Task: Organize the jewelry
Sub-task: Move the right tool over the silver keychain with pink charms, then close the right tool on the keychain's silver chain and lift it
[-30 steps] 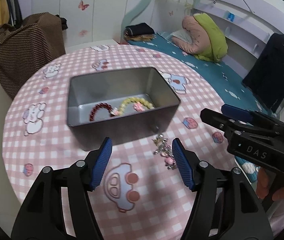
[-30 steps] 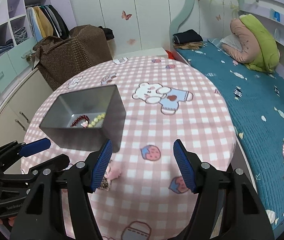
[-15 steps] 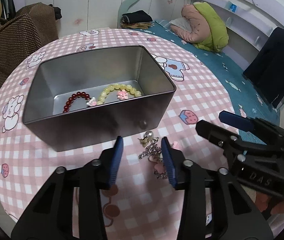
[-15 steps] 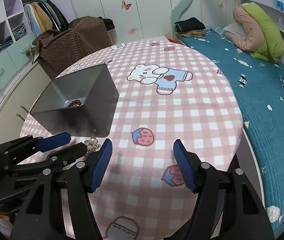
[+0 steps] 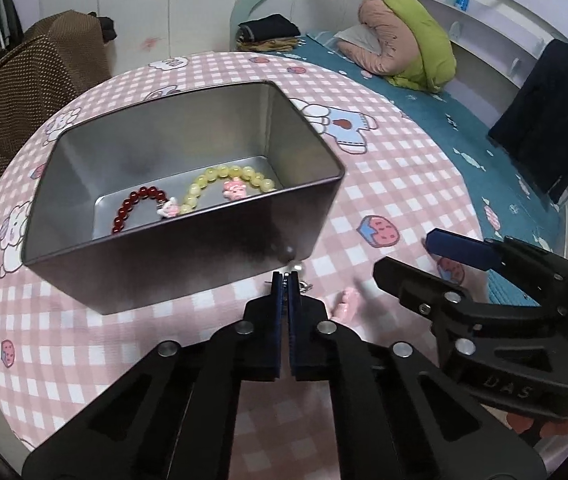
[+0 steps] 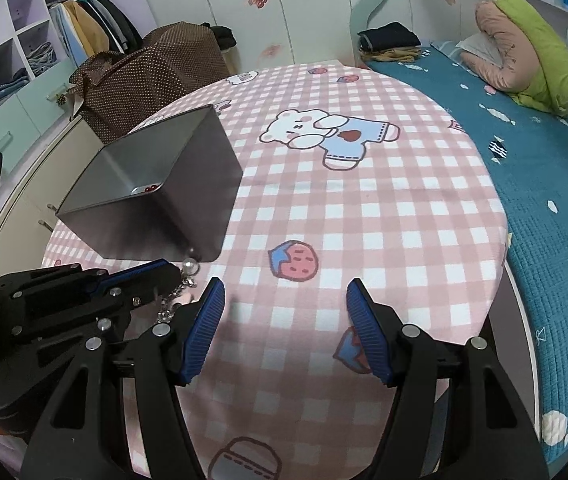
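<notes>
Left wrist view
Left gripper (image 5: 285,280): jaws pressed together, pinching the silver chain bracelet (image 5: 303,285) at the foot of the tin's near wall.
Silver chain bracelet: fine metal links, a pearl bead (image 5: 295,267) at the tin's corner, a pink charm (image 5: 347,303) lying on the cloth to the right.
Metal tin (image 5: 188,256): open, grey, rectangular, standing on the pink checked tablecloth (image 5: 383,184).
Inside the tin: a dark red bead bracelet (image 5: 134,208) and a yellow bead bracelet (image 5: 224,178), each with a small pink charm.

Right wrist view
Right gripper (image 6: 284,330): blue pads wide apart, nothing between them, above bare tablecloth (image 6: 363,220).
Left gripper (image 6: 170,270): low at left, tips on the chain (image 6: 172,300), pearl (image 6: 190,266) just beside the tin (image 6: 172,200).
</notes>
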A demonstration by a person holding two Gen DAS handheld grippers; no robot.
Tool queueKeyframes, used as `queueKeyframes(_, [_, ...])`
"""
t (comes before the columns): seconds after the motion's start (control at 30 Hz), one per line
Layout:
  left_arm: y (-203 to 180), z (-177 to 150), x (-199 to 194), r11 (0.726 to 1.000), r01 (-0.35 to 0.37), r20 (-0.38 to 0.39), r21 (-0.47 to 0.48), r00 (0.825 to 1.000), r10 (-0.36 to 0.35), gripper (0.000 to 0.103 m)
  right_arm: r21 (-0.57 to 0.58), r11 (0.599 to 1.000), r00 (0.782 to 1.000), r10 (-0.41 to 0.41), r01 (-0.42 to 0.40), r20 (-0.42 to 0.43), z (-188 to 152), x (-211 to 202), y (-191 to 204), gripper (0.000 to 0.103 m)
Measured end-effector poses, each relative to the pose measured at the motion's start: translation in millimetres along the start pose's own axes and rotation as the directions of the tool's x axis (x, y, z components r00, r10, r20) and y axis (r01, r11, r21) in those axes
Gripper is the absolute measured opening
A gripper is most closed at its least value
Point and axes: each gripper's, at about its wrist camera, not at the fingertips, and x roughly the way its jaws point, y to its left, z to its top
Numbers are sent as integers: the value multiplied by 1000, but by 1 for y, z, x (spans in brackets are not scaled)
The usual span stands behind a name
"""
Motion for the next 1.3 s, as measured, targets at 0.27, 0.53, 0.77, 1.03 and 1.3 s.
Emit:
queueKeyframes(0.27, [6,1,-7,1000,16,11,-20,1000,-16,2,-1,1000,1000,-4,4,6,1,-3,4,61])
queueKeyframes(0.53, [11,0,-27,999,27,56,-34,998,-25,2,-8,1000,1000,-3,3,16,4,-8,6,61])
queueKeyframes(0.77, [25,-10,-41,998,28,79,-58,997,-23,2,-97,995,1000,13,-12,13,6,-8,32,60])
queueKeyframes(1.03, [46,-24,-52,995,29,89,-92,996,-20,2,-236,970,998,42,-51,-42,6,3,75,44])
queueKeyframes(1.3, [60,-32,-53,992,53,93,-112,995,-43,2,-300,954,991,-10,-32,-135,6,32,95,34])
